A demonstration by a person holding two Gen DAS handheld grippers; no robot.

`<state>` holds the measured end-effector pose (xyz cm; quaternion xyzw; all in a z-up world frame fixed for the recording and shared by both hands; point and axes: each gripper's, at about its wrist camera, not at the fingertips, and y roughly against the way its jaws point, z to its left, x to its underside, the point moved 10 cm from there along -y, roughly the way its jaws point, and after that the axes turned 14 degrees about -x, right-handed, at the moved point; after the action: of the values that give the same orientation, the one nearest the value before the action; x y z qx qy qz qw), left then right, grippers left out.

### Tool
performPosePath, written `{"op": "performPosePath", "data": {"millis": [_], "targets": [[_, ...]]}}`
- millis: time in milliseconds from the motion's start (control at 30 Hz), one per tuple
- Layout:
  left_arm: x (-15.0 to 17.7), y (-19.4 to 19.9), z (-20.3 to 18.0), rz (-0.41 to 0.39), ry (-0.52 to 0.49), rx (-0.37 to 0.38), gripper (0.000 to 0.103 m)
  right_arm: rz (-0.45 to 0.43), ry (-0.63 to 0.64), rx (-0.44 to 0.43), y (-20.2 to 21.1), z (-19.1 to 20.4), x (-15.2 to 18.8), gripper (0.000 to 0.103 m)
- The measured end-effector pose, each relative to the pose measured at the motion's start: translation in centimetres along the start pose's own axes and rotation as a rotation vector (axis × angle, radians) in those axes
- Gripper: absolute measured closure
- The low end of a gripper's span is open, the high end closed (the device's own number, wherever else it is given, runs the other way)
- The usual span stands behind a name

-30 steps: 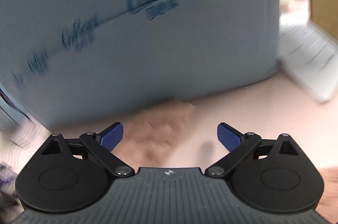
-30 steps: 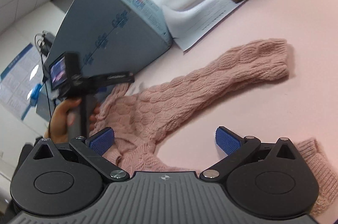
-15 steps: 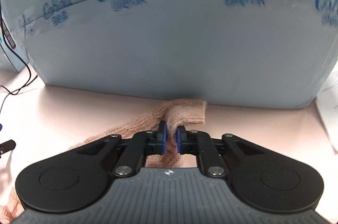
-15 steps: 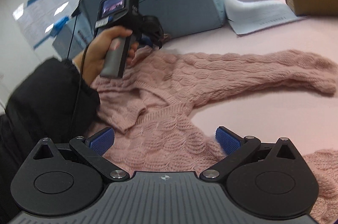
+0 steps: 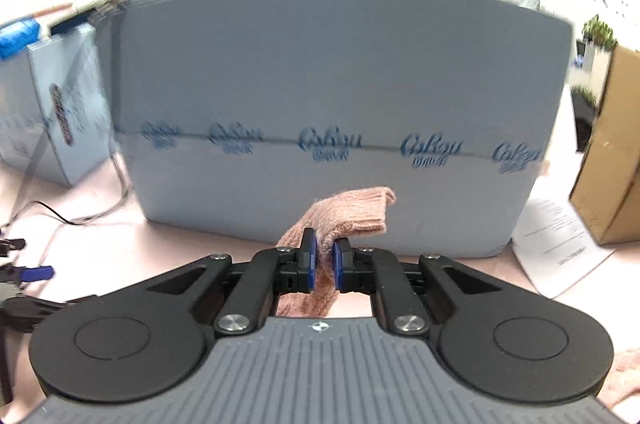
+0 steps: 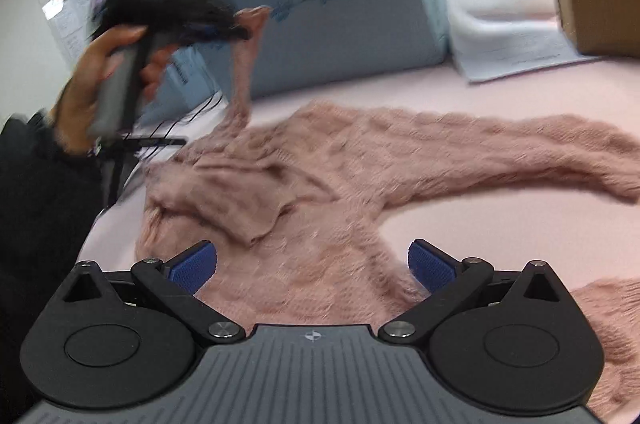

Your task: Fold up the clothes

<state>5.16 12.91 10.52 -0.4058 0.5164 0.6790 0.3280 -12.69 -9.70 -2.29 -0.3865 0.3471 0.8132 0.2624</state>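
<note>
The left gripper [image 5: 324, 260] is pinching a sweater sleeve [image 5: 352, 212], with a bare hand [image 6: 100, 84] gripping its handle at ten o'clock. The right gripper [image 6: 312, 264] is hovering, jaws spread wide, holding nothing.

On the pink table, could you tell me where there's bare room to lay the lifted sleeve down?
Bare table lies between the sweater body and its outstretched sleeve, and beyond that sleeve toward the papers. It is crowded by the blue box, where cables run.
</note>
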Motion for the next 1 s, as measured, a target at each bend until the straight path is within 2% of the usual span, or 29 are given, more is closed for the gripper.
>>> {"op": "performPosePath", "data": {"millis": [67, 167, 267, 333, 467, 533, 633, 733, 800, 833, 867, 900, 933, 1000], "targets": [[0.0, 1.9, 1.0, -0.064, 0.013, -0.016, 0.095, -0.124, 0.031, 0.082, 1.6, -0.8, -1.5, 0.0], [1.1, 5.8, 1.8, -0.156, 0.019, 0.003, 0.095, -0.26, 0.012, 0.117, 3.6, -1.6, -2.9, 0.0], [3.7, 9.0, 2.3, -0.235, 0.028, -0.003, 0.095, -0.325, -0.043, 0.115, 4.7, -2.3, -3.3, 0.0], [5.3, 10.8, 2.7, -0.298, 0.02, -0.026, 0.094, -0.399, -0.07, 0.153, 5.9, -2.8, -3.6, 0.0], [8.9, 13.0, 3.7, -0.412, 0.007, -0.131, 0.094, -0.469, -0.034, 0.188, 7.3, -2.6, -4.1, 0.0], [10.7, 13.3, 4.3, -0.365, 0.06, -0.109, 0.094, -0.46, -0.036, 0.177, 7.2, -2.5, -4.1, 0.0], [13.5, 12.2, 4.7, -0.241, 0.15, -0.048, 0.094, -0.411, -0.048, 0.154, 6.4, -2.6, -3.9, 0.0], [16.2, 11.0, 3.5, -0.152, 0.134, -0.012, 0.091, -0.385, -0.038, 0.139, 6.0, -2.2, -3.7, 0.0], [16.6, 11.5, 2.9, -0.131, 0.127, 0.025, 0.076, -0.377, -0.017, 0.133, 5.9, -1.8, -3.7, 0.0], [16.7, 11.8, 2.8, -0.129, 0.138, 0.045, 0.052, -0.373, -0.006, 0.13, 5.8, -1.6, -3.6, 0.0], [16.8, 12.2, 2.7, -0.13, 0.165, 0.077, 0.016, -0.368, 0.003, 0.128, 5.7, -1.4, -3.6, 0.0], [16.9, 12.9, 2.4, -0.13, 0.201, 0.13, 0.007, -0.363, 0.009, 0.124, 5.5, -1.2, -3.5, 0.0], [17.4, 13.5, 2.0, -0.128, 0.22, 0.183, 0.007, -0.356, 0.012, 0.117, 5.4, -1.1, -3.4, 0.0], [18.2, 14.6, 0.9, -0.117, 0.196, 0.279, 0.007, -0.339, 0.021, 0.096, 5.0, -0.7, -3.3, 0.0]]}}
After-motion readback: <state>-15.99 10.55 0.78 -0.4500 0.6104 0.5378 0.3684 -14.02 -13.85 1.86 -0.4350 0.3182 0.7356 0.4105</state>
